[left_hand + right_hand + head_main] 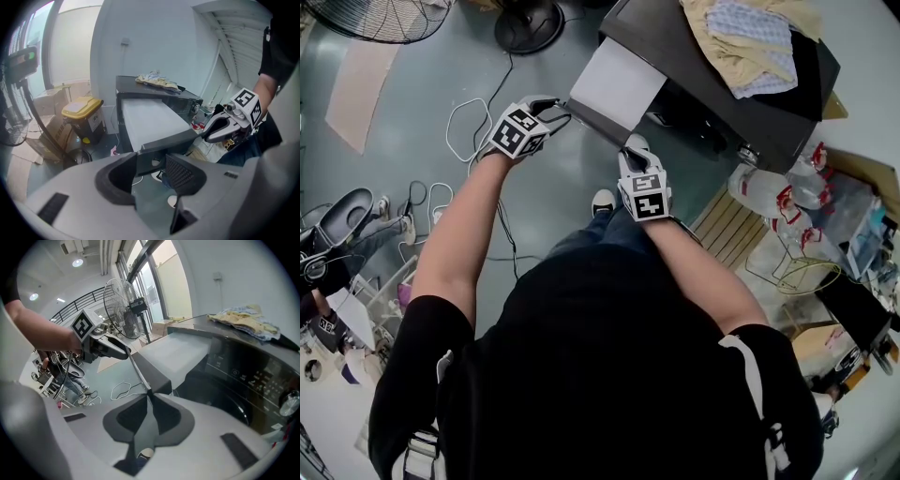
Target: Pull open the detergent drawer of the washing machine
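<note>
Left gripper view: left gripper (151, 168) jaws clamp detergent drawer (149, 122) front corner; right gripper (149, 397) jaws pinch opposite corner.

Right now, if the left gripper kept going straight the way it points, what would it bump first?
The dark grey front panel of the pulled-out drawer. It already sits between the fingers of the left gripper, so there looks to be no free way ahead.

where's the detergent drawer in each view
head view: detergent drawer top centre, pulled out, its pale top showing.
left gripper view: middle of the picture.
right gripper view: just right of centre.
shared landmark: the crumpled cloth behind it.
</note>
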A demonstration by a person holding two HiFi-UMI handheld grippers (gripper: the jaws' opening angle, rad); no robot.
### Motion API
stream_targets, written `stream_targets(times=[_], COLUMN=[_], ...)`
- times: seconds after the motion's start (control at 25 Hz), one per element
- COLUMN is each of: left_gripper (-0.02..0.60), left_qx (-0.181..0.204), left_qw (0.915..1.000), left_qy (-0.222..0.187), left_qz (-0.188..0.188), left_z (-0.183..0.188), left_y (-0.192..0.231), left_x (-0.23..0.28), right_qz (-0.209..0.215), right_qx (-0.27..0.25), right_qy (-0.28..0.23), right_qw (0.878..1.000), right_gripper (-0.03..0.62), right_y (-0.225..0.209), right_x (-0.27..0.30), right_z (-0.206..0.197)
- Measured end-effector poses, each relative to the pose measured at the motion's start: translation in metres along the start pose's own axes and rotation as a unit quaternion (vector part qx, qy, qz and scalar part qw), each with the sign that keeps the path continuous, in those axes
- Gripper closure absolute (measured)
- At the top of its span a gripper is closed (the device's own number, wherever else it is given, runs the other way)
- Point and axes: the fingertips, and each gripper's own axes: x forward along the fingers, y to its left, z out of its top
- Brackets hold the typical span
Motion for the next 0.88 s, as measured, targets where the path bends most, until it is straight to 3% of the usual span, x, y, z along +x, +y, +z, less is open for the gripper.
stream_targets(times=[0.56, 0.88], left_gripper=[0.383, 0.373], left_qx=[-0.002, -0.024], left_qw=[1.0000, 0.9996], left_qy=[-0.002, -0.016], left_qz=[-0.001, 0.004], left_z=[-0.0042, -0.0030], left_y=[0.0008, -0.0011], left_x=[0.0019, -0.0041], right_qz=[0.011, 0.025], right_qx=[-0.001, -0.002], right_qy=[0.000, 0.001], right_qw=[1.000, 1.000], right_gripper=[0.549, 0.554], right_y=[0.0010, 0.0023], right_x=[0.0044, -0.0017], right_z=[-0.0036, -0.0045])
